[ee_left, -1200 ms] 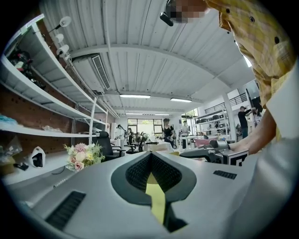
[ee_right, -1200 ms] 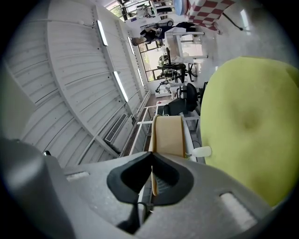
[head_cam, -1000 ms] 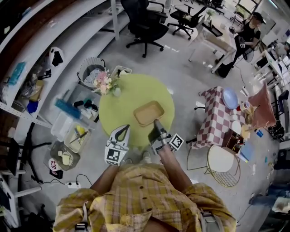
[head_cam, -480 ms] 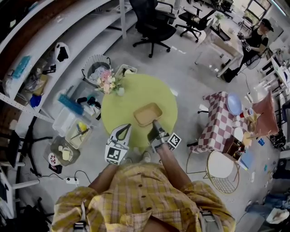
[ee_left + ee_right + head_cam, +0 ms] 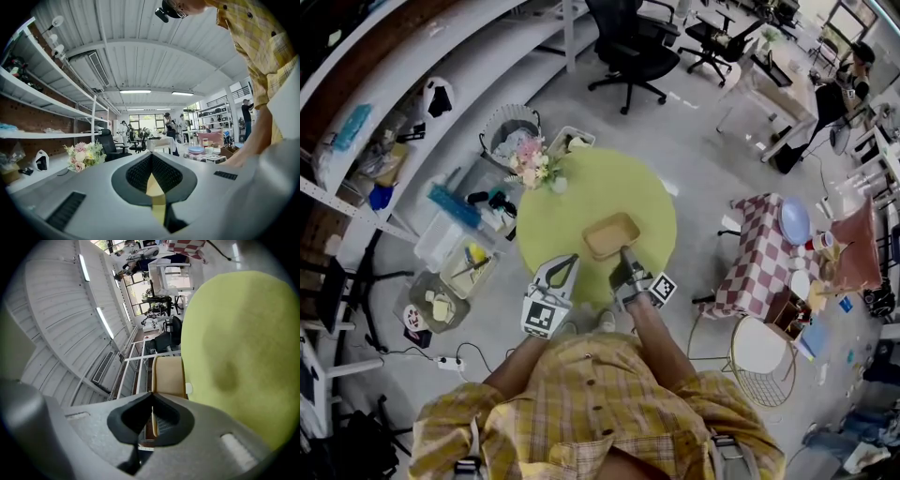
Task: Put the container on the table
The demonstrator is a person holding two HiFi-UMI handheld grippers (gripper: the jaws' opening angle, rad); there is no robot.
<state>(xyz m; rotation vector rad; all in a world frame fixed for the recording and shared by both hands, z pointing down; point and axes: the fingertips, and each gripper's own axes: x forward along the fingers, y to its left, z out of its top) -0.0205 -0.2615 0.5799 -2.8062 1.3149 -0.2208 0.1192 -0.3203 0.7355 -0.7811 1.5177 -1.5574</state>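
A shallow tan container sits low over the round yellow-green table, right of its middle. My right gripper is shut on the container's near rim. In the right gripper view the rim runs between the pads, and the container lies close beside the table top. Whether it touches the table I cannot tell. My left gripper hovers at the table's near left edge, shut and holding nothing. In the left gripper view its tips meet.
A flower bouquet stands at the table's far left edge, also seen in the left gripper view. Bins lie on the floor at left. A checkered table and a white wire chair stand at right.
My right gripper has sunk a little toward the table top with the container in it. The left gripper has stayed where it was.
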